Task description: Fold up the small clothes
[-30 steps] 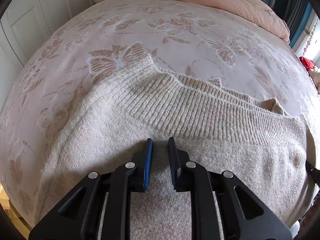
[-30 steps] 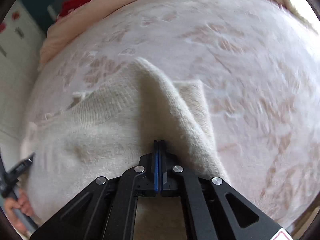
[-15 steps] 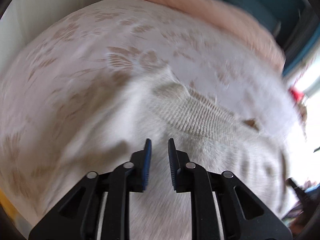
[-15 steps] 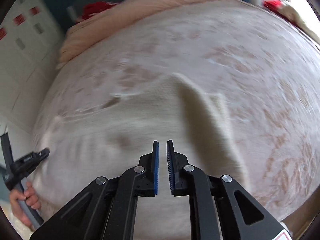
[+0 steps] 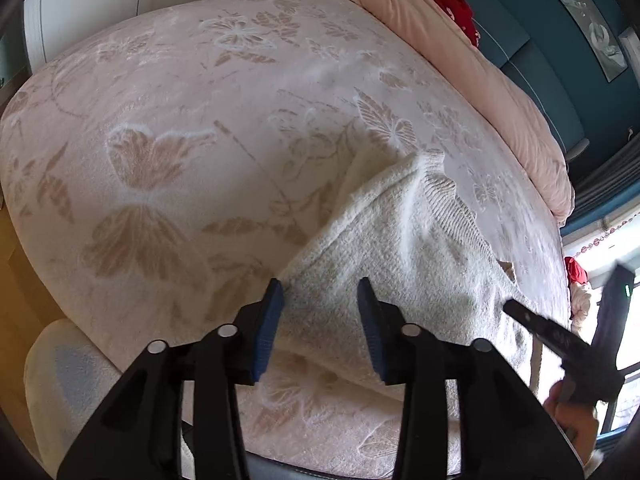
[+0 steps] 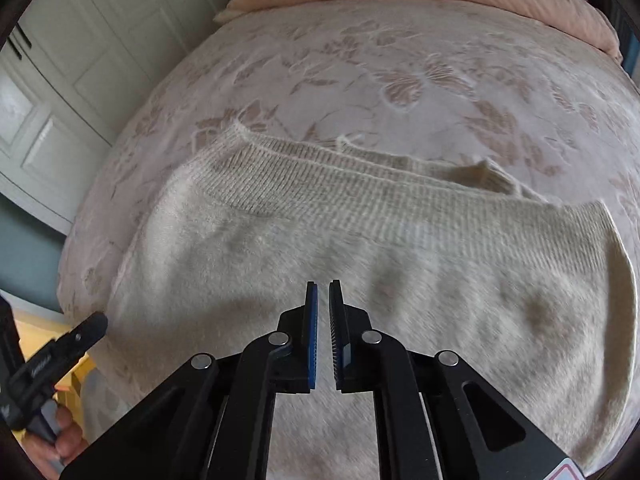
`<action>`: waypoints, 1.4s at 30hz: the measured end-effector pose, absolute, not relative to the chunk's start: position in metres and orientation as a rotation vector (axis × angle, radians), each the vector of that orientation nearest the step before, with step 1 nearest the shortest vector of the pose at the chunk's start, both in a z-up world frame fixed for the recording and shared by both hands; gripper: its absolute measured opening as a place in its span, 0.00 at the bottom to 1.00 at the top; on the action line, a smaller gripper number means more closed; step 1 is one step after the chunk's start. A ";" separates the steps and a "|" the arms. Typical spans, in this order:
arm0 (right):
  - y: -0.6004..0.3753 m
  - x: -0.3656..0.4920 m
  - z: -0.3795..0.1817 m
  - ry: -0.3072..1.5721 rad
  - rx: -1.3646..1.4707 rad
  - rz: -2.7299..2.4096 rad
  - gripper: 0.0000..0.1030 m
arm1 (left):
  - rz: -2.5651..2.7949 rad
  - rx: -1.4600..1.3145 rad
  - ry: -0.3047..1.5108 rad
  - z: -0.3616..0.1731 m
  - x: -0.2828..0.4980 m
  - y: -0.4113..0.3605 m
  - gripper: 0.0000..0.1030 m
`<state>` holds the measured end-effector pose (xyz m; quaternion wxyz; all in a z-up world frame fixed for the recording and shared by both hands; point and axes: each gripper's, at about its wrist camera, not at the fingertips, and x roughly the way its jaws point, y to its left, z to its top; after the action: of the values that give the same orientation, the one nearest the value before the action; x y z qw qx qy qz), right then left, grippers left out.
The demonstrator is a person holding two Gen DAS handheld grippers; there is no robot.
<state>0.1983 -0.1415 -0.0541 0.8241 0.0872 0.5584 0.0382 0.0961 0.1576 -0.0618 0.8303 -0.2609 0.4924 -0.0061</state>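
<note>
Cream knit sweater (image 6: pixel 360 280) lies folded on the butterfly-patterned bedspread (image 5: pixel 168 128), ribbed hem far. Right gripper (image 6: pixel 323 320), clamped on the knit a second ago, now hangs slightly parted and empty; left gripper (image 5: pixel 320 324) gapes wider than before at the sweater's left edge, suggesting a fold completed.

The right hand-held gripper (image 6: pixel 323 300), jaws slightly parted, hovers over a cream knit sweater (image 6: pixel 400 264) on the floral bedspread (image 6: pixel 400 72).
</note>
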 end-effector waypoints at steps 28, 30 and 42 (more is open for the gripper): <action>-0.122 0.246 -0.113 1.415 0.060 0.108 0.07 | -0.119 -0.854 1.086 -0.089 0.112 0.142 0.26; -0.125 0.245 -0.114 1.415 0.082 0.119 0.07 | -0.147 -0.796 1.037 -0.069 0.110 0.135 0.24; -0.184 0.227 -0.112 1.385 0.373 0.181 0.00 | -0.316 -0.584 0.937 0.008 0.114 0.054 0.22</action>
<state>0.2267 -0.1838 -0.1123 0.7499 0.1708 0.6337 0.0829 0.1137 0.0539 0.0079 0.8396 -0.2762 0.4432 -0.1496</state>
